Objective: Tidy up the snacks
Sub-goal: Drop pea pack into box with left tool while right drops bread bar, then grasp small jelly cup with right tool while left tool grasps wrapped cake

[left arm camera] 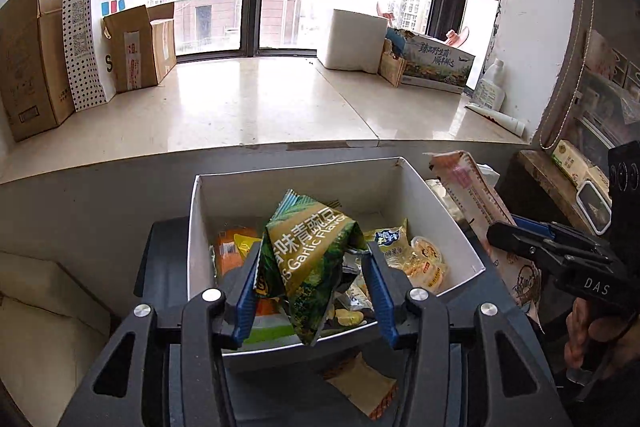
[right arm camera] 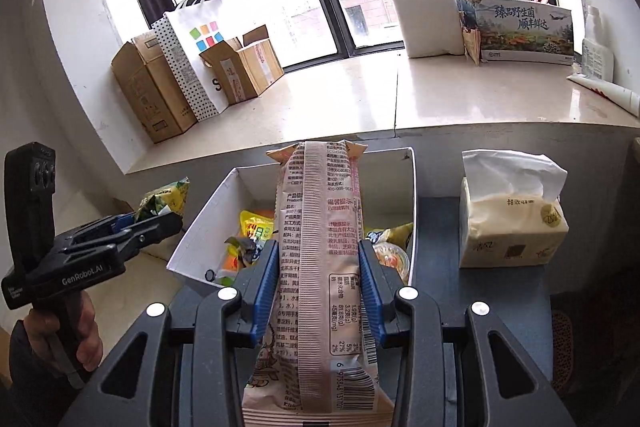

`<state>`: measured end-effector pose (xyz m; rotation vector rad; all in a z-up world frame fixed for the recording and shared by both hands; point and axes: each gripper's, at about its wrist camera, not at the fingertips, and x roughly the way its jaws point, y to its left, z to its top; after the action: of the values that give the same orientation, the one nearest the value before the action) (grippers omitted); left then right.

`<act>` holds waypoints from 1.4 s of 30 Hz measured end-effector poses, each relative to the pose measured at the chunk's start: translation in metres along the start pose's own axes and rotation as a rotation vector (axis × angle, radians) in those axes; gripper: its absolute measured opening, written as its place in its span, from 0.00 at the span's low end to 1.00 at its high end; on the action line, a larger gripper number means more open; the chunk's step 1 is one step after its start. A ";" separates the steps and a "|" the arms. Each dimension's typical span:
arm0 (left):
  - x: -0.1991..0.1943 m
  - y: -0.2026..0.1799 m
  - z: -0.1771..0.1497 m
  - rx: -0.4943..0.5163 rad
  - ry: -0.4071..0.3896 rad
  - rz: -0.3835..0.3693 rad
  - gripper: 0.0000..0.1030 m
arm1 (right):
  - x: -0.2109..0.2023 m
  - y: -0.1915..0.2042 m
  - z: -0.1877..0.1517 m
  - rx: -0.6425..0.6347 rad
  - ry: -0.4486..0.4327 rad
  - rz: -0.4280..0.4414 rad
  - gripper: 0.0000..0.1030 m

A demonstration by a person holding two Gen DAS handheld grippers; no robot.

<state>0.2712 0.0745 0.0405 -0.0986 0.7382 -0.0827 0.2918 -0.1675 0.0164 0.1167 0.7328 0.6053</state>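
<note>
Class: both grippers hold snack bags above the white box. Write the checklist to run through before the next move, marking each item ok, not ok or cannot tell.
1. Left gripper grips the green pea bag: ok.
2. Right gripper grips the pink packet: ok.
3. White box open on top: ok.
4. Room left in the box: ok, the far end shows bare bottom.
5. Tissue pack stands clear of the box: ok.
6. Where the snacks should go: cannot tell.

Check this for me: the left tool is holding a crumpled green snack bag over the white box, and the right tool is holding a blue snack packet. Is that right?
One thing is wrong: the packet colour. The right tool holds a long pale pink printed snack packet, not a blue one; the right wrist view shows it. The rest stands: the left tool grips the crumpled green snack bag over the white box.
</note>
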 end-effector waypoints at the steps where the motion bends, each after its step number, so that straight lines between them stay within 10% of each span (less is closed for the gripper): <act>1: 0.007 0.002 0.003 0.000 0.010 -0.004 0.56 | 0.008 0.001 0.007 0.005 0.003 -0.010 0.41; 3: 0.015 0.006 0.007 -0.001 0.000 -0.015 0.61 | 0.023 0.000 0.021 0.007 0.007 -0.034 0.41; 6: 0.024 0.010 0.008 0.002 0.004 0.024 1.00 | 0.041 -0.004 0.040 0.024 0.011 -0.057 0.52; 8: 0.020 0.013 0.004 -0.001 -0.001 -0.001 1.00 | 0.044 -0.008 0.046 0.034 0.006 -0.055 1.00; 23: -0.034 -0.012 -0.040 0.039 -0.024 -0.010 1.00 | -0.033 0.009 -0.011 -0.054 -0.067 -0.005 1.00; 42: -0.094 -0.040 -0.199 -0.049 0.078 -0.118 1.00 | -0.025 0.022 -0.194 -0.118 0.169 0.047 1.00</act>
<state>0.0662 0.0327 -0.0380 -0.1861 0.8123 -0.1817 0.1394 -0.1839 -0.1070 -0.0271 0.8577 0.7075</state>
